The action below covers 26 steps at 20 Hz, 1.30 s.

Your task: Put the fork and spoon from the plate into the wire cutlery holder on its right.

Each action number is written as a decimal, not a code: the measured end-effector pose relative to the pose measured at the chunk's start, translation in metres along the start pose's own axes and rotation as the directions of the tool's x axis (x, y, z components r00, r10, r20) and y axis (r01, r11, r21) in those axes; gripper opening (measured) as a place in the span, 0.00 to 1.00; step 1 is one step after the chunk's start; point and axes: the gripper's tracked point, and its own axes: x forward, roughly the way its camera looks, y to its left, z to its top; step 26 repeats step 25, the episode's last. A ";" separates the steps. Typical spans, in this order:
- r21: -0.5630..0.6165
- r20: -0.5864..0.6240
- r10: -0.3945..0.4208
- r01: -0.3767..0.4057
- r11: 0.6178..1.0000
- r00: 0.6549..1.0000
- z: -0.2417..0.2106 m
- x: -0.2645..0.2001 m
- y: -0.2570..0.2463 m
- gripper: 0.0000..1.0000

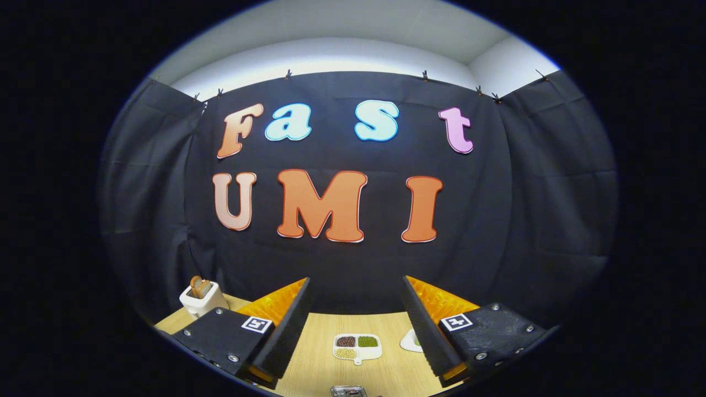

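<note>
Wooden surface [320, 369] carries a divided white dish [357, 347] w/ grains btwn the fingers, toaster [203, 298] far left. Gripper [356, 286] released, fingers wide apart, holding nothing. Metal edge, maybe the cutlery holder [348, 391], just below; can't tell.

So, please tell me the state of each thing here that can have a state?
gripper: open, nothing between its fingers, held above the table
toaster: upright, bread in its slot
divided dish: flat on the table, its compartments filled
</note>
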 end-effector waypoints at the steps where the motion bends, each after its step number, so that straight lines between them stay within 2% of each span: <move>1: 0.011 0.009 0.001 -0.001 1.000 1.000 0.002 0.000 0.000 0.97; 9: 0.058 0.074 -0.016 0.011 0.998 0.997 0.019 -0.001 -0.005 0.97; 15: 0.074 0.085 -0.016 0.010 0.997 0.996 0.018 0.000 -0.005 0.97; 26: 0.104 0.088 -0.066 0.057 0.993 0.994 0.021 -0.004 0.008 0.97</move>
